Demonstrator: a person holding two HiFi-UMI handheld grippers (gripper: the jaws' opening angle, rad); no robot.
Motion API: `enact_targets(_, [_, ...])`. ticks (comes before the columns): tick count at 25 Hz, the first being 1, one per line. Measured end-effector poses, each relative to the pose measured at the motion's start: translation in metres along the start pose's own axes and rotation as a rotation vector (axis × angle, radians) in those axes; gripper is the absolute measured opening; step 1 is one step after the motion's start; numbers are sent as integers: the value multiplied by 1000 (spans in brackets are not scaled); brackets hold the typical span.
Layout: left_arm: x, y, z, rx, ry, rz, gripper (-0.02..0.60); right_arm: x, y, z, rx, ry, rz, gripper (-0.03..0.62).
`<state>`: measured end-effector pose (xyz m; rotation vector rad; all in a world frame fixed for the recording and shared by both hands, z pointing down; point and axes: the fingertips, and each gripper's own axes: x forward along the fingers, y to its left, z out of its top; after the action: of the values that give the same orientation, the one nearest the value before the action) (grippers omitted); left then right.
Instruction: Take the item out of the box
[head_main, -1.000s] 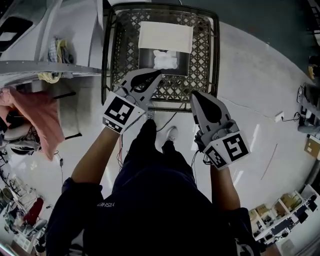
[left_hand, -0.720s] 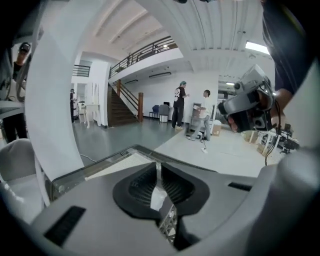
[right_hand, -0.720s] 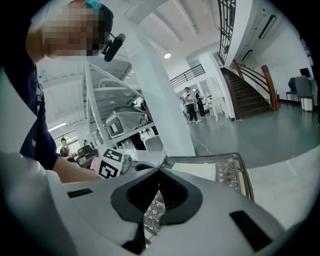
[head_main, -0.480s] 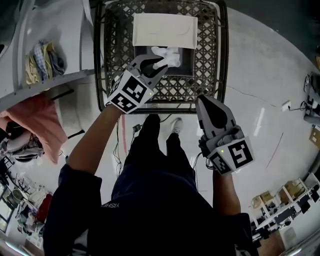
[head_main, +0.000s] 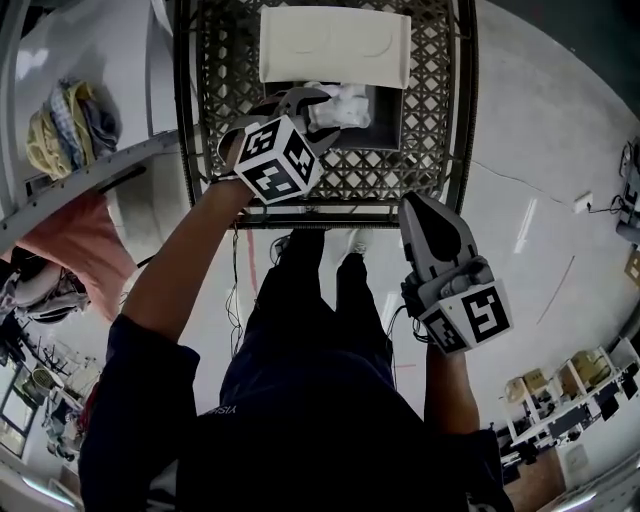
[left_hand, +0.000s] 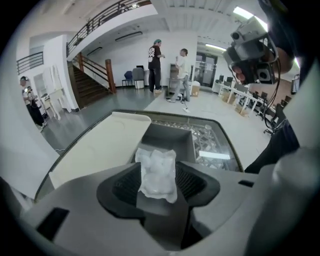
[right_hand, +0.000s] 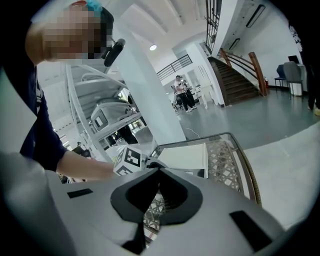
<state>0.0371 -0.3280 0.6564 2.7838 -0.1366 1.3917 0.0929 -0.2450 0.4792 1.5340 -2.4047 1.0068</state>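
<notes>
A grey box (head_main: 386, 104) with a cream lid (head_main: 335, 48) folded back sits inside a lattice basket (head_main: 186, 100). A white crumpled plastic-wrapped item (head_main: 345, 102) lies in the box. My left gripper (head_main: 315, 98) reaches over the basket to it. In the left gripper view the item (left_hand: 155, 161) shows between the jaws of the left gripper (left_hand: 158, 176), which are opening, and the pads stand apart from it. My right gripper (head_main: 418, 205) hangs outside the basket's near rim, shut and holding nothing, its tips meeting in the right gripper view (right_hand: 159, 171).
A metal shelf with folded cloths (head_main: 62, 118) stands left of the basket, and a pink cloth (head_main: 80, 250) hangs below it. The person's legs are under the basket's near edge. Two people (left_hand: 167, 67) stand far off in the hall.
My left gripper has moved forward over the basket to the box and its jaws have spread around the white item. The right gripper has stayed beside the near rim.
</notes>
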Motion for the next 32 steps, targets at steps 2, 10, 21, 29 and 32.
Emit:
enact_targets(2, [12, 1, -10, 19, 53, -6, 209, 4, -7, -8, 14, 9, -6, 23])
enact_targets(10, [36, 3, -27, 52, 219, -25, 224, 9, -20, -22, 45, 34, -10, 23])
enact_targets(21, [52, 4, -41, 72, 299, -5, 185, 5, -33, -35, 74, 48, -22, 23])
enact_targets(29, [53, 2, -40, 62, 264, 14, 73, 3, -28, -36, 69, 40, -17, 23])
enact_targets(32, [50, 3, -38, 38, 253, 12, 38, 1, -23, -34, 63, 35, -12, 23])
